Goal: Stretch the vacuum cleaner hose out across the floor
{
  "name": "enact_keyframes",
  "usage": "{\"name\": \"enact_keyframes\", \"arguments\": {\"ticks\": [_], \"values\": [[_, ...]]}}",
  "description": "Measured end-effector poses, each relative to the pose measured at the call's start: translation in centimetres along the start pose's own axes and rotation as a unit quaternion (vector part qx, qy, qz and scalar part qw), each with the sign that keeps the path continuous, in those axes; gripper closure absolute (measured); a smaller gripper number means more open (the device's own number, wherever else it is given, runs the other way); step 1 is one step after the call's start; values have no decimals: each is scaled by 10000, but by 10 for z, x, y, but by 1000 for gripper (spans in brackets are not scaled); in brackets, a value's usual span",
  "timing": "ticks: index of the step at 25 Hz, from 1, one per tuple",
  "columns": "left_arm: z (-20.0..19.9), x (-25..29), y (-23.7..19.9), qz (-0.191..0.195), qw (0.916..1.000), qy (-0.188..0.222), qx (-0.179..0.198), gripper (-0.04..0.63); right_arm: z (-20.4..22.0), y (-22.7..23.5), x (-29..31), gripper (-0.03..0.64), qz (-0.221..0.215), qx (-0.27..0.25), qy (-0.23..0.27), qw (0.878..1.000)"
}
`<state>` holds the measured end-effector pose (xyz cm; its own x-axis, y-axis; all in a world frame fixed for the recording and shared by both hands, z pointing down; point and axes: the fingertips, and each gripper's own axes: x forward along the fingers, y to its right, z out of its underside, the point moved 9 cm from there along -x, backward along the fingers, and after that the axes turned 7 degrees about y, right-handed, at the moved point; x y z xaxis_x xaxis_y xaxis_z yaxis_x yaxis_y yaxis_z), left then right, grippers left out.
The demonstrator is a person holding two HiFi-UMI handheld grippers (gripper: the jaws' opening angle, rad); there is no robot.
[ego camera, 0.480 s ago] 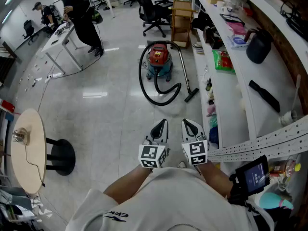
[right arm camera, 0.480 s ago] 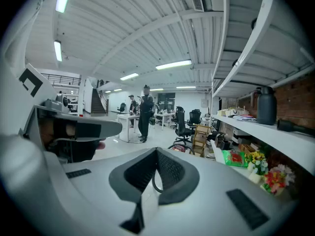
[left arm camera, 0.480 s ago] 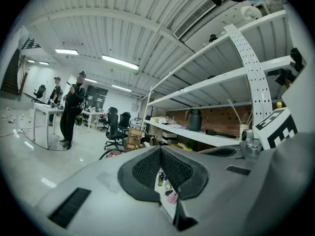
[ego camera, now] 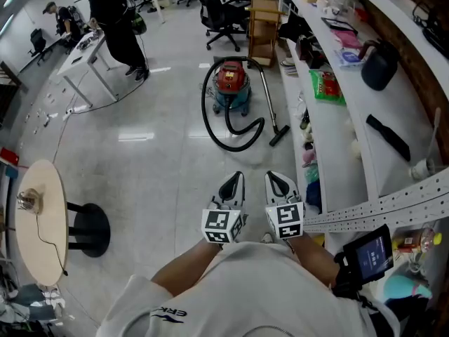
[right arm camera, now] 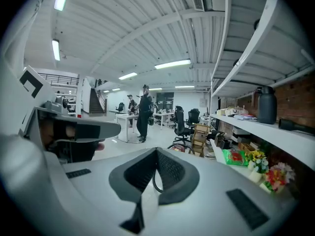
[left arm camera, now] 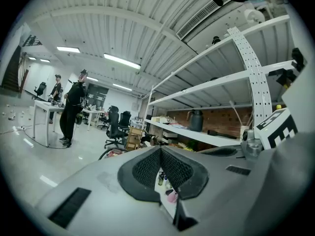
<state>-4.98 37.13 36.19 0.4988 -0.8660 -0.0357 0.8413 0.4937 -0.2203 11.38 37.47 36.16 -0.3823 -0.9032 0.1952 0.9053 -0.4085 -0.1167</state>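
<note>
Barely anything moved since the earlier frame: both grippers sit where they were, and the head camera has tipped a touch, so the vacuum cleaner point(ego camera: 231, 84) sits slightly higher in the picture.

Left gripper point(ego camera: 238, 177): jaws pressed together, nothing between them. Right gripper point(ego camera: 270, 177): same, closed on air. Both point toward the vacuum cleaner and are well short of it.

Hose point(ego camera: 237, 149): lies in 1 big loop on the floor, running round the left of the vacuum cleaner and across its near side. The wand slants down the right side of the vacuum cleaner and ends in the floor nozzle point(ego camera: 278, 136).

My read of the step: approach only, no stretching done yet.

Next move, as I judge it:
- close in on the vacuum cleaner
- open 1 pair of jaws and pinch the wand or hose near the nozzle end
- pull away from the vacuum cleaner over the open floor to its left

Likely risk: the canister drags along, so the 2nd gripper may need to brace it. A person point(ego camera: 116, 20) stands at a desk beyond and left of the vacuum cleaner.
</note>
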Motion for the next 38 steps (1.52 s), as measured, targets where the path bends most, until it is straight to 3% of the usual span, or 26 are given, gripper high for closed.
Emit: {"name": "enact_keyframes", "arguments": {"ticks": [14,20,29,38], "values": [[3,-18,-37,138,9997,-102,-155,593,-3,-43,10,623,198,49,-164,9997],[9,-11,-45,78,9997,-215,-74,592,-2,-38,24,623,115,0,-206,9997],[5,59,-55,-81,9994,-305,146,592,-8,18,77,623,18,100,-76,9999],[2,146,-50,-284,9990,-331,83,592,-18,93,130,623,-71,110,14,9999]]}}
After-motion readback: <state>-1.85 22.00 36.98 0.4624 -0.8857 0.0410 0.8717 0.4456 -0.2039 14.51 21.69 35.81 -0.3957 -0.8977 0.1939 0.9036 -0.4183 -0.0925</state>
